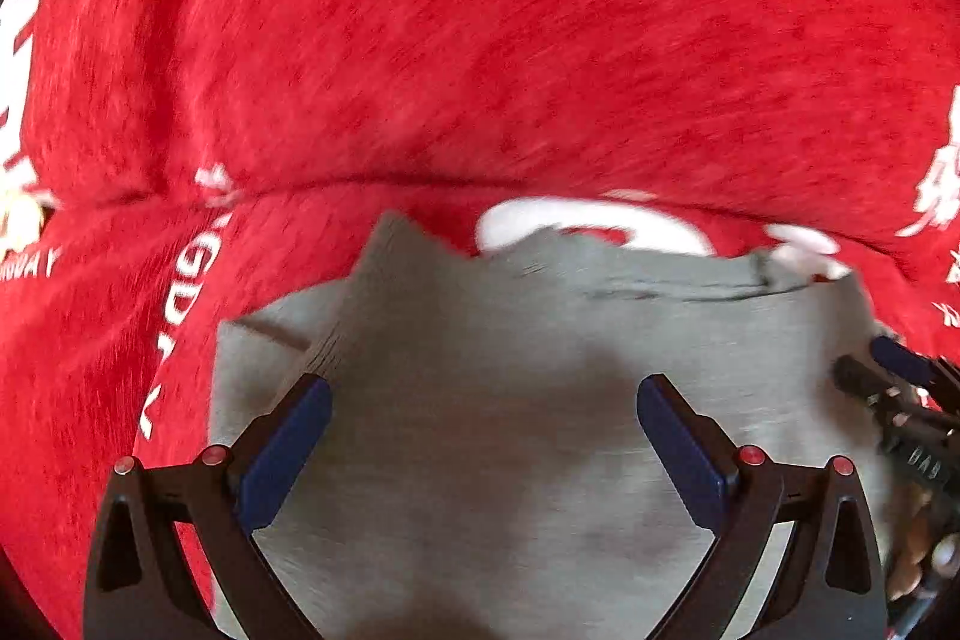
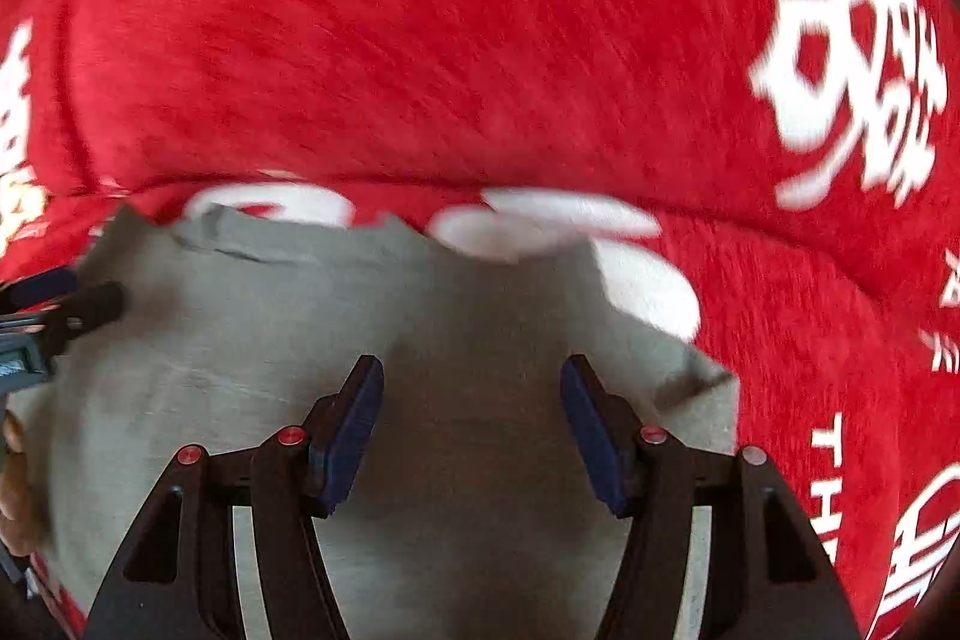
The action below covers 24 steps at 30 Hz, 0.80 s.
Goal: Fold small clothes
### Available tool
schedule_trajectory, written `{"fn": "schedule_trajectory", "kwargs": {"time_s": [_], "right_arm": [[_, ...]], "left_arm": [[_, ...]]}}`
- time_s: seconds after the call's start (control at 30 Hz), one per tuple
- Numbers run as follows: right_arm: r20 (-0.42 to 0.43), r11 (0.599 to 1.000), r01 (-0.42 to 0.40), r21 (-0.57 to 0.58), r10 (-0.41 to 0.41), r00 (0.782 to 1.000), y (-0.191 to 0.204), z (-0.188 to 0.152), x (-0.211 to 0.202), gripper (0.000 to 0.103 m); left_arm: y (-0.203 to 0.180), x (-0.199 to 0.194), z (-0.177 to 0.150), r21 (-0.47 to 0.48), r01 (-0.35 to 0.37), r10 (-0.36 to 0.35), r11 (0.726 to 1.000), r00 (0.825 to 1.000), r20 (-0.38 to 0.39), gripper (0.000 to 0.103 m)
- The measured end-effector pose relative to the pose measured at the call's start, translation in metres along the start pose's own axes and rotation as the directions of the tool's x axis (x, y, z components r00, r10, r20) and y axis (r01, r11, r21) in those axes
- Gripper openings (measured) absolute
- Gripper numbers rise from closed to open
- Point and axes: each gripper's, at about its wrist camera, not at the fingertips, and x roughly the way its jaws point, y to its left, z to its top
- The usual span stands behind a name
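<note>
A small grey garment (image 1: 540,316) lies flat on a red cloth, with a fold edge along its far side. My left gripper (image 1: 485,388) hovers just over it, jaws wide open, nothing between the blue pads (image 1: 288,454). In the right wrist view the same grey garment (image 2: 270,328) fills the lower half. My right gripper (image 2: 472,364) stands open above it, pads (image 2: 351,424) apart and holding nothing. Each gripper shows at the edge of the other's view: the right gripper (image 1: 882,370) and the left gripper (image 2: 72,304), both over the garment's side parts.
The red cloth (image 1: 480,40) with white printed lettering (image 2: 852,58) covers the whole surface around the garment and has a crease just beyond it. A person's hand (image 1: 912,550) shows at the right edge of the left wrist view.
</note>
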Motion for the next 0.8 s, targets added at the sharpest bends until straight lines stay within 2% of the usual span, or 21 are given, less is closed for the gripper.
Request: {"fn": "schedule_trajectory", "kwargs": {"time_s": [0.1, 0.13, 0.17, 0.2, 0.23, 0.3, 0.4, 0.47, 0.57, 0.63, 0.67, 0.7, 0.77, 0.8], "right_arm": [[-0.001, 0.997, 0.011, 0.078, -0.011, 1.0, -0.023, -0.004, 0.004, 0.065], [-0.007, 0.992, -0.023, 0.125, 0.024, 1.0, -0.035, -0.006, 0.004, 0.065], [-0.002, 0.99, -0.033, 0.138, 0.034, 0.999, -0.035, -0.007, 0.002, 0.065], [-0.001, 0.991, -0.006, 0.134, 0.006, 1.0, -0.034, -0.007, -0.002, 0.065], [0.006, 0.992, 0.024, 0.122, -0.025, 1.0, -0.032, -0.008, -0.008, 0.066], [0.063, 0.995, 0.054, 0.088, -0.06, 0.996, -0.02, -0.014, -0.031, 0.066], [0.117, 0.998, -0.039, 0.047, 0.034, 0.993, 0.008, -0.035, -0.061, 0.067], [0.109, 0.996, -0.083, -0.019, 0.085, 0.99, 0.033, -0.051, -0.071, 0.067], [0.092, 0.985, -0.102, -0.142, 0.116, 0.989, 0.075, -0.076, -0.075, 0.067], [0.072, 0.976, -0.06, -0.21, 0.077, 0.994, 0.092, -0.09, -0.068, 0.067], [0.065, 0.975, -0.038, -0.219, 0.053, 0.996, 0.083, -0.094, -0.07, 0.067], [0.073, 0.977, -0.03, -0.21, 0.046, 0.996, 0.075, -0.099, -0.069, 0.067], [0.086, 0.987, -0.037, -0.153, 0.05, 0.995, 0.05, -0.105, -0.077, 0.068], [0.088, 0.994, -0.029, -0.104, 0.038, 0.995, 0.031, -0.107, -0.081, 0.068]], "left_arm": [[0.018, 0.011, -0.004, -0.011, 0.004, -0.004, 1.0, 1.0, -0.03, 0.102], [0.018, 0.007, -0.004, -0.005, 0.004, -0.004, 1.0, 1.0, -0.015, 0.102], [0.018, 0.004, -0.004, 0.0, -0.037, 0.037, 0.999, 0.999, -0.007, 0.102], [0.019, 0.002, -0.004, 0.0, -0.085, 0.085, 0.996, 0.996, -0.005, 0.102], [0.02, 0.0, -0.004, 0.0, -0.102, 0.102, 0.995, 0.995, -0.008, 0.102], [0.021, -0.016, -0.012, -0.009, -0.083, 0.083, 0.997, 0.996, 0.018, 0.102], [0.008, -0.048, -0.036, 0.008, -0.036, 0.036, 0.999, 0.996, 0.086, 0.102], [-0.011, -0.065, -0.057, 0.065, -0.031, 0.023, 0.997, 0.993, 0.119, 0.102], [-0.023, -0.075, -0.082, 0.104, -0.063, 0.048, 0.993, 0.988, 0.144, 0.102], [-0.017, -0.067, -0.089, 0.092, -0.087, 0.077, 0.992, 0.991, 0.113, 0.102], [-0.009, -0.063, -0.093, 0.079, -0.118, 0.111, 0.99, 0.99, 0.091, 0.102], [0.002, -0.059, -0.097, 0.059, -0.106, 0.102, 0.993, 0.992, 0.072, 0.103], [0.024, -0.067, -0.1, 0.005, -0.026, 0.026, 1.0, 0.997, 0.071, 0.103], [0.03, -0.072, -0.101, -0.003, -0.027, 0.027, 1.0, 0.997, 0.073, 0.103]]}}
